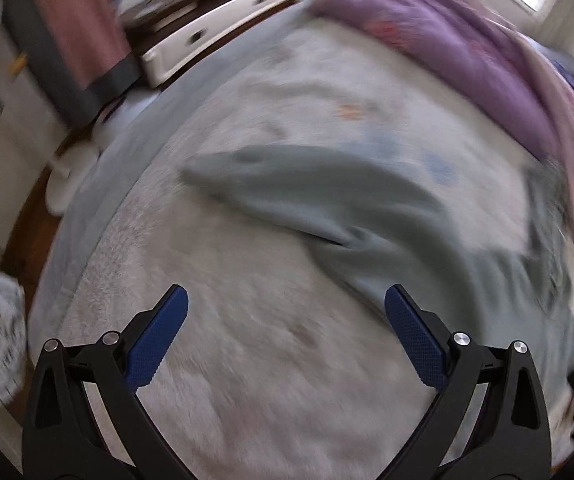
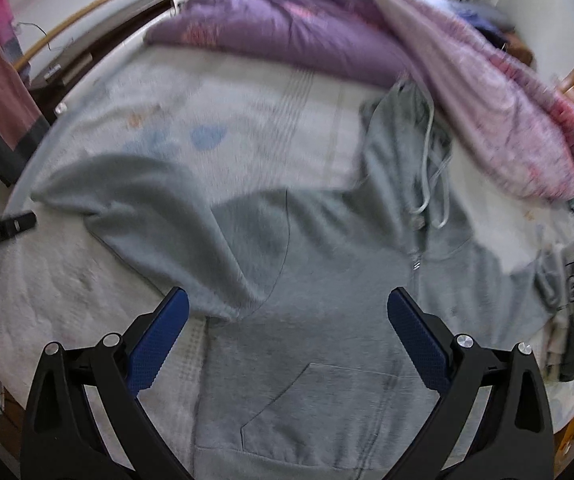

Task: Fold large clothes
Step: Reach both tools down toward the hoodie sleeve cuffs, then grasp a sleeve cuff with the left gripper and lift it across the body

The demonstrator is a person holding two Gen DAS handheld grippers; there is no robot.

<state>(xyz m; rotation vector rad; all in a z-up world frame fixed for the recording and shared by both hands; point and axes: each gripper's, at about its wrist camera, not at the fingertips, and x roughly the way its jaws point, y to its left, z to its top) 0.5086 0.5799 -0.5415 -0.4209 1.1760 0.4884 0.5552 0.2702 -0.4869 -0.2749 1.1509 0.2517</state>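
A purple quilt lies bunched on the bed beside white drawers.

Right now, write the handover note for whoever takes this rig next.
Left claw: open, empty, above the pale bed cover.
Right claw: open, empty, over the body of the grey hoodie.
The hoodie lies front up on the bed, zipper closed, hood toward the purple quilt. One sleeve is laid across the chest.
Left to do: the other sleeve, then folding the body. More clothes wait at the bed's edge.
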